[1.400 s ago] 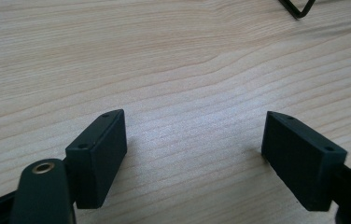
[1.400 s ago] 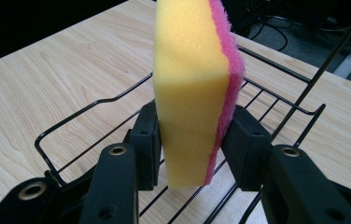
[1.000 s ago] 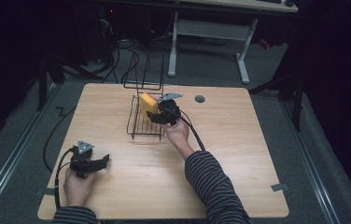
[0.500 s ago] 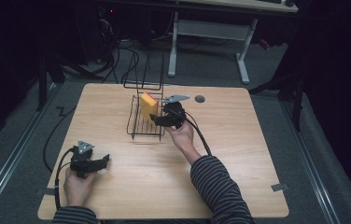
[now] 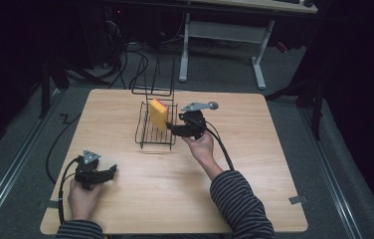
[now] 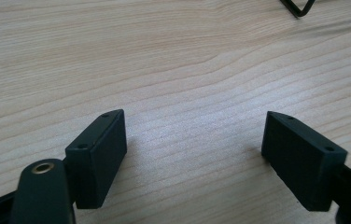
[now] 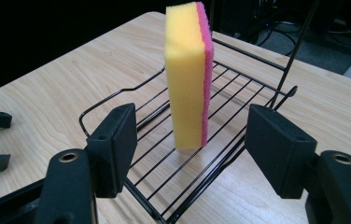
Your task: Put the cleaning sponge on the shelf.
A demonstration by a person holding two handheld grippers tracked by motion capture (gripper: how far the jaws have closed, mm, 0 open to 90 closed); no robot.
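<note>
Right gripper view puts the sponge (image 7: 188,74) at the centre: a yellow block with a pink scouring face, standing upright on its narrow end on the floor wires of a black wire rack (image 7: 117,95). Nothing grips it; the right gripper (image 7: 201,149) sits just in front of the rack's near edge with its jaws spread wide and released, the sponge visible in the gap between them but farther in, apart from both pads.

From the high view, the sponge (image 5: 158,114) stands inside the wire rack (image 5: 145,134), which rests on the far-middle part of the wooden table (image 5: 254,169). The right gripper (image 5: 170,128), held by the person's right hand (image 5: 201,147), is just beside the rack's right side, jaws pointing at it. A striped sleeve (image 5: 237,199) covers that forearm.

Well apart, near the table's front-left corner, the left hand (image 5: 81,196) holds the left gripper (image 5: 111,172) low over the table. In the left gripper view its jaws (image 6: 194,154) are likewise wide apart and empty, with bare wood grain between them and one corner of the rack (image 6: 298,6) at the upper edge.
</note>
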